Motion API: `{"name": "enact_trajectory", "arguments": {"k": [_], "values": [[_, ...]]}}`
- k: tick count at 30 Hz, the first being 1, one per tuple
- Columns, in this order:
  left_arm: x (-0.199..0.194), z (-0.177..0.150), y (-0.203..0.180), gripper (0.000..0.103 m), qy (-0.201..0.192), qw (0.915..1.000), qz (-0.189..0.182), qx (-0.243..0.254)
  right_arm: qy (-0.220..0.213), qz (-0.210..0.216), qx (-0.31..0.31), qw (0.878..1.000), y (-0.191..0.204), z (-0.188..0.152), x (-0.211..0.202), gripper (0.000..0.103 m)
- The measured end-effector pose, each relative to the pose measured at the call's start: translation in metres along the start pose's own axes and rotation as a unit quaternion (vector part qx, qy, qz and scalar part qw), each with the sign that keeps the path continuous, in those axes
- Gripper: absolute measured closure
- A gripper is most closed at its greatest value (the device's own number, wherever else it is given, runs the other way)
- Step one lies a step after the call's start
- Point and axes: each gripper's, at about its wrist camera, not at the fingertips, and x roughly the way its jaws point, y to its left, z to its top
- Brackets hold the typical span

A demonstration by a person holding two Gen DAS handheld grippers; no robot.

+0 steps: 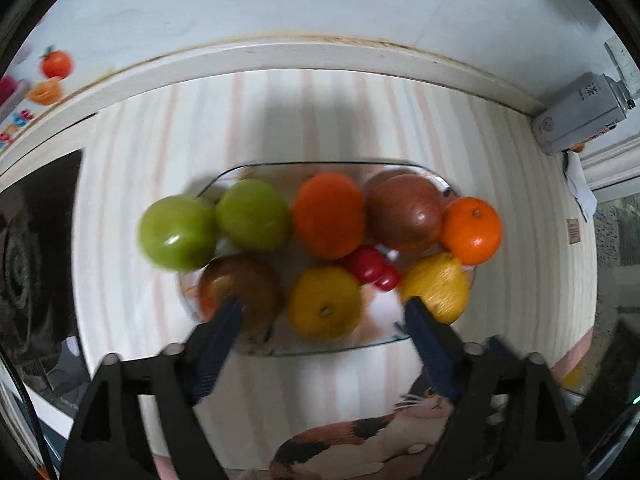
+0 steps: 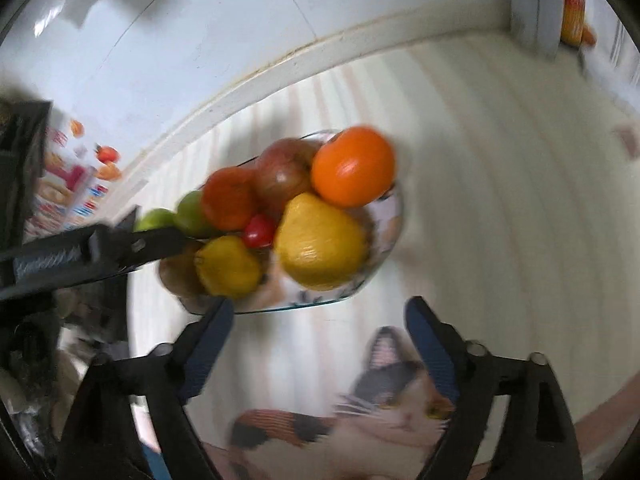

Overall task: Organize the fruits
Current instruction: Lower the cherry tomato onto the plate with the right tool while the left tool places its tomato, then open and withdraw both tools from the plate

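A clear glass plate on the striped tablecloth holds several fruits: two green apples, an orange fruit, a red apple, a small orange, two yellow fruits, a brownish-red apple and small red fruits. My left gripper is open over the plate's near edge, around the nearer yellow fruit without touching it. My right gripper is open and empty just short of the plate. The left gripper's arm crosses the right wrist view at left.
A grey carton stands at the far right corner by the wall. A raised white ledge runs behind the table. A cat picture is printed on the cloth near me. A dark object sits at the left.
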Motion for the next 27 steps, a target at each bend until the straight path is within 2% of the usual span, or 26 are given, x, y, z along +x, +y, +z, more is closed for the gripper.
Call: {"name": "enact_trajectory", "arguments": {"k": [1,3,5,7,14,18,27], "values": [[-0.002,-0.006,0.004,0.012,-0.005,0.9999,0.008,-0.006,-0.006,-0.022,-0.015,1.000,0.003,0.001,-0.006,0.008],[-0.007,-0.017,0.012,0.011,-0.017,0.9995,0.022,-0.016,-0.014,-0.045,-0.034,0.998,0.007,0.001,-0.014,0.008],[-0.014,-0.029,0.017,0.004,-0.029,0.9988,0.032,-0.025,-0.025,-0.063,-0.049,0.996,0.010,0.002,-0.024,0.008],[-0.021,-0.042,0.021,0.004,-0.042,0.9980,0.035,-0.032,-0.034,-0.079,-0.062,0.994,0.014,0.001,-0.032,0.008],[-0.054,-0.075,0.024,0.004,-0.084,0.9949,0.042,-0.038,-0.061,-0.088,-0.080,0.991,0.031,-0.015,-0.075,0.008],[-0.086,-0.099,0.023,0.004,-0.123,0.9909,0.041,-0.037,-0.082,-0.087,-0.087,0.989,0.041,-0.034,-0.107,0.008],[-0.163,-0.176,0.021,0.004,-0.201,0.9781,0.051,-0.020,-0.132,-0.083,-0.100,0.983,0.067,-0.113,-0.196,0.008]]}}
